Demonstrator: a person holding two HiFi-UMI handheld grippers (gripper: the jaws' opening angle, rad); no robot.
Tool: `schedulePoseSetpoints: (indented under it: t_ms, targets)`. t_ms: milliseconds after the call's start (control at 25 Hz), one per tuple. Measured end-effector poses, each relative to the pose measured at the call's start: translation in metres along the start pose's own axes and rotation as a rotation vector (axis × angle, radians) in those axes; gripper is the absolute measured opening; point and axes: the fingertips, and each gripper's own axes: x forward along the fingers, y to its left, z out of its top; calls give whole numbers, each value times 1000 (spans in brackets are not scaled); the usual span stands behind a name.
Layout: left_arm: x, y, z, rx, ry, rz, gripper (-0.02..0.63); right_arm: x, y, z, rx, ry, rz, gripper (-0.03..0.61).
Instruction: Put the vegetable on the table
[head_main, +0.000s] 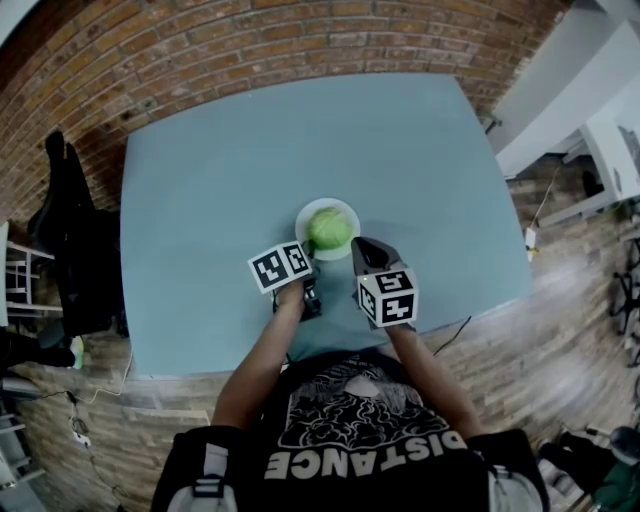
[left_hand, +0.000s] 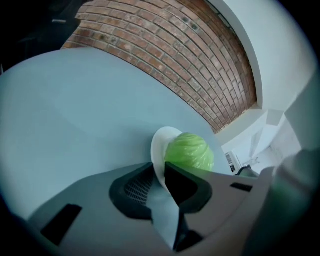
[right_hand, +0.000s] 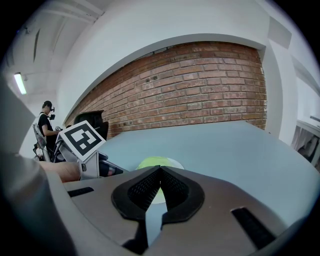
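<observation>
A round green cabbage (head_main: 329, 229) sits on a small white plate (head_main: 318, 204) near the front middle of the blue-grey table (head_main: 230, 150). My left gripper (head_main: 308, 256) is at the plate's near left edge. In the left gripper view, that gripper (left_hand: 159, 171) is shut on the plate (left_hand: 159, 145) rim, with the cabbage (left_hand: 190, 152) just beyond its jaws. My right gripper (head_main: 359, 244) hovers at the plate's near right side. In the right gripper view, its jaws (right_hand: 160, 171) are shut and empty, with the cabbage (right_hand: 151, 162) and plate (right_hand: 174, 163) just behind them.
A brick wall (head_main: 250, 50) runs behind the table. A black chair with dark clothes (head_main: 75, 240) stands at the table's left. White furniture (head_main: 590, 110) is off to the right. A person (right_hand: 46, 125) stands far off on the left in the right gripper view.
</observation>
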Motion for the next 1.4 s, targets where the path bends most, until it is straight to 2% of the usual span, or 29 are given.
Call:
schedulePoseSetpoints:
  t_ms: [240, 360, 440, 560, 720, 920, 1040, 1160, 1240, 1400]
  targets:
    - [-1, 0, 2, 119, 15, 36, 66, -1, -1, -3, 1, 6, 3, 8]
    - [-6, 0, 10, 275, -16, 109, 72, -1, -2, -4, 2, 7, 3, 8]
    - [-7, -2, 16, 351, -40, 127, 72, -2, -3, -5, 3, 7, 4, 8]
    - [-11, -8, 20, 370, -67, 112, 72, -4, -3, -5, 2, 7, 7, 8]
    - [-18, -21, 19, 393, -100, 49, 72, -6, -6, -5, 2, 5, 12, 8]
    - [-38, -45, 29, 456, -212, -27, 72, -8, -1, -5, -1, 7, 34, 8]
    - [-51, -64, 28, 486, -247, -82, 71, -9, 3, -1, -12, 4, 53, 8]
    - [-64, -76, 25, 526, -276, -93, 70, -10, 11, 7, -25, -6, 78, 8]
    - [-72, -81, 24, 540, -294, -101, 12, -12, 18, 13, -45, -14, 94, 8]
    - [-85, -90, 19, 553, -328, -107, 8, -21, 29, 22, -70, -40, 128, 8]
